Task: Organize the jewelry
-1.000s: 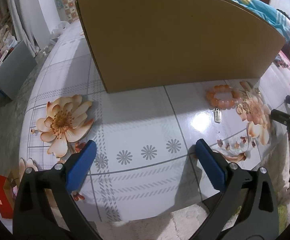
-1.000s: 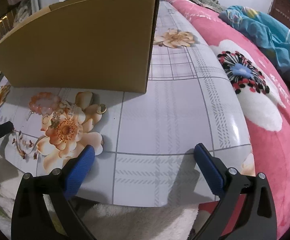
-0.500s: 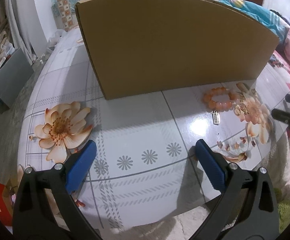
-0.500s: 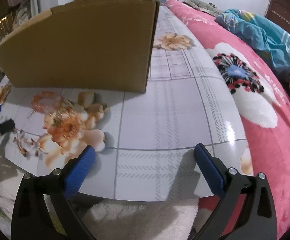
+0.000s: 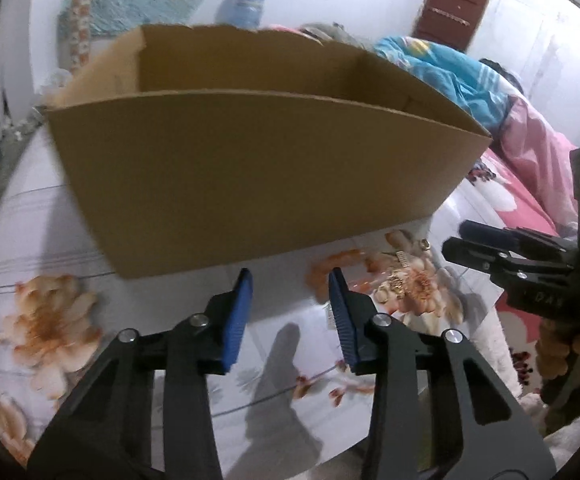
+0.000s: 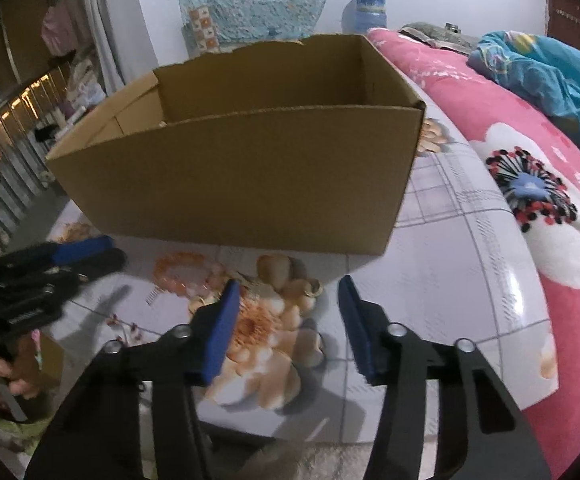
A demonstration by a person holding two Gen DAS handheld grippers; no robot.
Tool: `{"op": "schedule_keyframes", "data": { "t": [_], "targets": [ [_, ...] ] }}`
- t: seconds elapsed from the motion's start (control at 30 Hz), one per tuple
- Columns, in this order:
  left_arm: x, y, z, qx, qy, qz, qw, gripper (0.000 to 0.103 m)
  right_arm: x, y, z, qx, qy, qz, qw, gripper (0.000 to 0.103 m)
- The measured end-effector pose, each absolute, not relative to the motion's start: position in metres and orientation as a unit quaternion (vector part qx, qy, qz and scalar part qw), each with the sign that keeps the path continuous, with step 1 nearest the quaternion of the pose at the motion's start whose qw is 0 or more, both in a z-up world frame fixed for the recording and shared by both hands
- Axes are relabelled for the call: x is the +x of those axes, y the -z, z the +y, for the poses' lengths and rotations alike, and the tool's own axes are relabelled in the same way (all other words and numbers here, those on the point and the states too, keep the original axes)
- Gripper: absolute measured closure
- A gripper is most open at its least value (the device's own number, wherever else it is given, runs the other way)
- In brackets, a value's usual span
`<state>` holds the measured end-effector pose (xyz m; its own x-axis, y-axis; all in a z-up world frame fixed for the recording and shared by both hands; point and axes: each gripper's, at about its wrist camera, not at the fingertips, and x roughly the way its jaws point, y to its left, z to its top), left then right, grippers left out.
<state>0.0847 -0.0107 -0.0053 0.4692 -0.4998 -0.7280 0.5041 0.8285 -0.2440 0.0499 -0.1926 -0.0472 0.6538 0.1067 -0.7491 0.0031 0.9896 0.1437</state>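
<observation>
An orange bead bracelet lies on the floral table cover in front of the open cardboard box. Small gold pieces lie beside it, among them a ring and a charm. My left gripper hovers just left of the bracelet, its jaws closing with nothing between them. My right gripper hangs over the printed flower right of the bracelet, its jaws also closing on nothing. Each gripper shows in the other's view: the right gripper, the left gripper.
The table cover ends close below both grippers. A bed with a pink flowered blanket borders the table's right side, with a blue quilt on it. A person's hand holds the left gripper. A water bottle stands behind the box.
Both grippers' jaws have narrowed from wide open. Both views have risen and tipped up, so the inside of the box now shows. The grippers have drawn closer to the jewelry.
</observation>
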Motion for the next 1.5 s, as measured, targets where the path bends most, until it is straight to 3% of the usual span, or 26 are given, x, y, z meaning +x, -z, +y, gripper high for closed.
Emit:
{"op": "schedule_keyframes", "data": {
  "t": [0.07, 0.3, 0.5, 0.63, 1.13, 1.3, 1.5],
  "targets": [
    [0.091, 0.008, -0.018, -0.001, 0.301, 0.433, 0.85, 0.074, 0.053, 0.043, -0.192, 0.071, -0.042, 0.402, 0.912, 0.062],
    [0.105, 0.019, -0.04, 0.007, 0.295, 0.467, 0.833, 0.078, 0.07, 0.043, -0.197, 0.084, -0.076, 0.384, 0.916, 0.062],
    [0.105, 0.019, -0.059, 0.061, 0.267, 0.472, 0.838, 0.094, 0.075, 0.055, -0.205, 0.103, -0.093, 0.383, 0.913, 0.062],
    [0.101, 0.015, -0.065, 0.076, 0.268, 0.467, 0.839, 0.094, 0.074, 0.058, -0.215, 0.121, -0.095, 0.376, 0.914, 0.062],
    [0.092, -0.049, -0.04, -0.094, 0.373, 0.443, 0.81, 0.095, 0.064, 0.063, -0.242, 0.178, -0.099, 0.358, 0.911, 0.062],
    [0.103, -0.023, 0.015, -0.16, 0.312, 0.479, 0.805, 0.095, 0.064, 0.067, -0.244, 0.183, -0.101, 0.363, 0.908, 0.062],
    [0.107, 0.009, 0.048, -0.156, 0.232, 0.508, 0.815, 0.094, 0.066, 0.064, -0.239, 0.171, -0.104, 0.369, 0.908, 0.062]
  ]
}}
